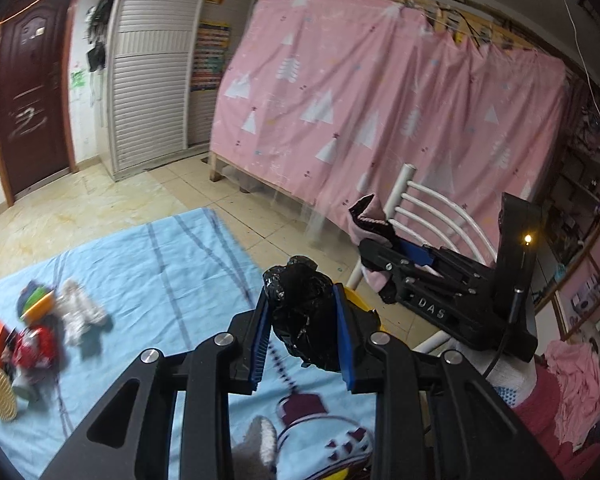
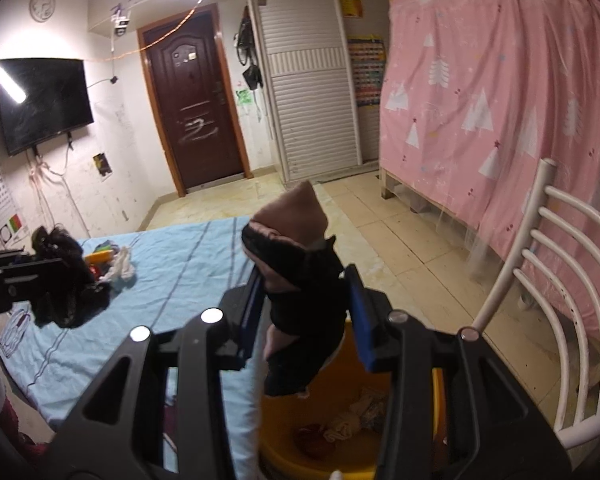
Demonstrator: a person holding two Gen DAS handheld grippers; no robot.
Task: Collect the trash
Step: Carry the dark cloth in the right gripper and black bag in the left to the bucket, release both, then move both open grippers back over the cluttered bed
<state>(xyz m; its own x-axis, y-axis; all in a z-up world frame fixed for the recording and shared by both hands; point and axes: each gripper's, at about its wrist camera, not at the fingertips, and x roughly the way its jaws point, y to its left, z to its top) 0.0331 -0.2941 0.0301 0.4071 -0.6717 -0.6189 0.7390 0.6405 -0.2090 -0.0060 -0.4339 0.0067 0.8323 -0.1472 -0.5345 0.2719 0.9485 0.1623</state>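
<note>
While held above the blue sheet (image 1: 148, 264), clamped a crumpled black plastic bag (image 1: 304, 312) between the blue pads of the left gripper (image 1: 302, 338). Pinched a pink-and-black cloth scrap (image 2: 300, 280) in the right gripper (image 2: 308, 320), directly over the yellow bin (image 2: 300, 412) with scraps already inside. Noted remaining litter pile (image 1: 40, 328) lying far off on the sheet, blurred.

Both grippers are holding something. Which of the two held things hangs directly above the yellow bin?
The pink-and-black cloth in the right gripper hangs over the yellow bin. The black plastic bag in the left gripper is above the blue sheet.
</note>
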